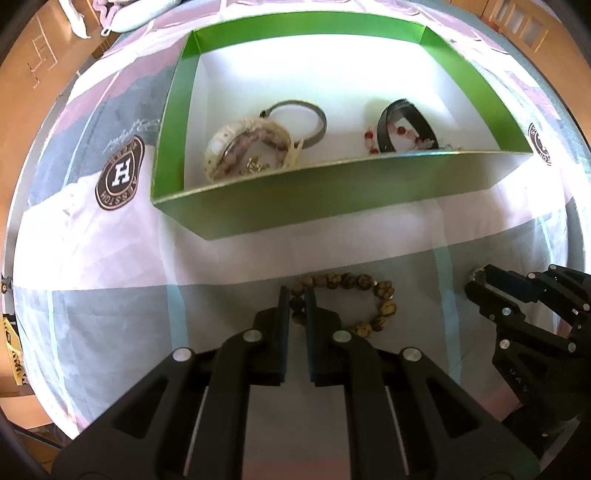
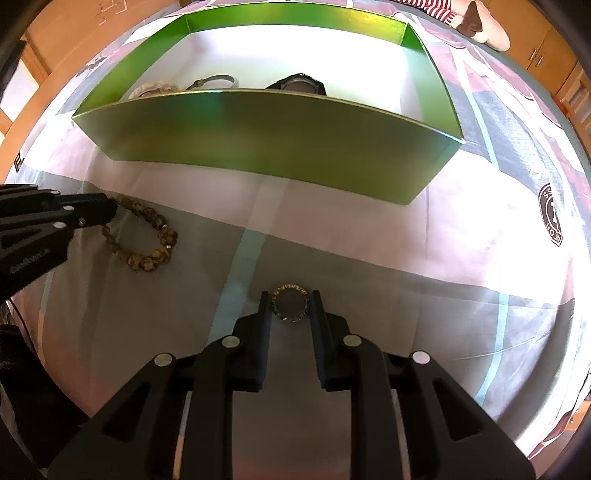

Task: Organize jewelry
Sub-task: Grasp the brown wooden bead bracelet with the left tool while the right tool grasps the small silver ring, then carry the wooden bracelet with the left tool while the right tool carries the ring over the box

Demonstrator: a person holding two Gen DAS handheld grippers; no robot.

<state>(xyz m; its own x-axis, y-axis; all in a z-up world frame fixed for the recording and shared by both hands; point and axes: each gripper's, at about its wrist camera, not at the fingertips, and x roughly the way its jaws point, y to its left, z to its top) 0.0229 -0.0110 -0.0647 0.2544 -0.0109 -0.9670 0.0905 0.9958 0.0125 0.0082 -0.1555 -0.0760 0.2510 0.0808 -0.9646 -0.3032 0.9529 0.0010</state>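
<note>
glossy green card box (image 1: 332, 192), cloth sheet (image 1: 110, 295).

A patchwork bedsheet (image 1: 110, 258) is covering the surface — a round brown "H" badge (image 1: 119, 173) is showing on it. A pale slipper (image 2: 487, 31) is lying at the sheet's far edge.

Beaded bracelet (image 1: 364, 299), ring (image 2: 291, 303) (both on bedspread)
</note>
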